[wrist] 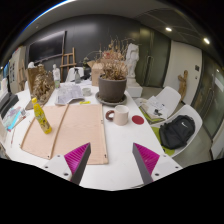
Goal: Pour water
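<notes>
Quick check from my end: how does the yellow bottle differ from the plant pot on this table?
The yellow bottle is slim, tall and bright yellow; the plant pot is wide, squat and dark. The bottle stands nearer the gripper, by the wooden board; the pot sits farther back, holding dried stalks. Both stand upright on the white table, beyond the open fingers.

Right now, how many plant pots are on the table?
1. The plant pot with dried stalks stands at the table's far side, well beyond the open gripper, behind the tape roll. Clutter may hide others.
</notes>
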### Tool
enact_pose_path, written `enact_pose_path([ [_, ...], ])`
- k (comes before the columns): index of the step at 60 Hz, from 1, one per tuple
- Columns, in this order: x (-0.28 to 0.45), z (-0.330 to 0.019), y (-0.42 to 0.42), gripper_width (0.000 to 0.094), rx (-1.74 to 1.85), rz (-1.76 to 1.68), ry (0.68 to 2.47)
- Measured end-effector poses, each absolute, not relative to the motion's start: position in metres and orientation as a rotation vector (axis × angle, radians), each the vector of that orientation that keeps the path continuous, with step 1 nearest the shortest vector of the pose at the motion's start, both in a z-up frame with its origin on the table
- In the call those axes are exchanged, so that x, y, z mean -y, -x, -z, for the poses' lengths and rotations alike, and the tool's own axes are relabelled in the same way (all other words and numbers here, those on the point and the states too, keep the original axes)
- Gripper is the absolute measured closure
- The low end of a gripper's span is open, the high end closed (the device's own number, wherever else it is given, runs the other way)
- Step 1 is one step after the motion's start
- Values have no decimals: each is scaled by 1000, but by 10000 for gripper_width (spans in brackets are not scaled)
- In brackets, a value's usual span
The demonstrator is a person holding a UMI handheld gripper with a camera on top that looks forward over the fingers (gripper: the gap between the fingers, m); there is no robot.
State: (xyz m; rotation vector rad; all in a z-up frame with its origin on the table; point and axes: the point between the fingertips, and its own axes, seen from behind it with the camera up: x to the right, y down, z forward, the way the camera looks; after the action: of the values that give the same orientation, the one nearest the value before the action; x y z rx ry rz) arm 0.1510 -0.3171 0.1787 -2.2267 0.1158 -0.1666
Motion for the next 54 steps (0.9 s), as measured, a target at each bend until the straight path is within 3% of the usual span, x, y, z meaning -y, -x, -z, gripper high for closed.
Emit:
enact_pose_path([
  [9,312,-169,-110,72,-83,127,2237],
  [34,218,-118,154,72,12,-45,2138],
  [54,94,-65,207,129,-5,4,2031],
])
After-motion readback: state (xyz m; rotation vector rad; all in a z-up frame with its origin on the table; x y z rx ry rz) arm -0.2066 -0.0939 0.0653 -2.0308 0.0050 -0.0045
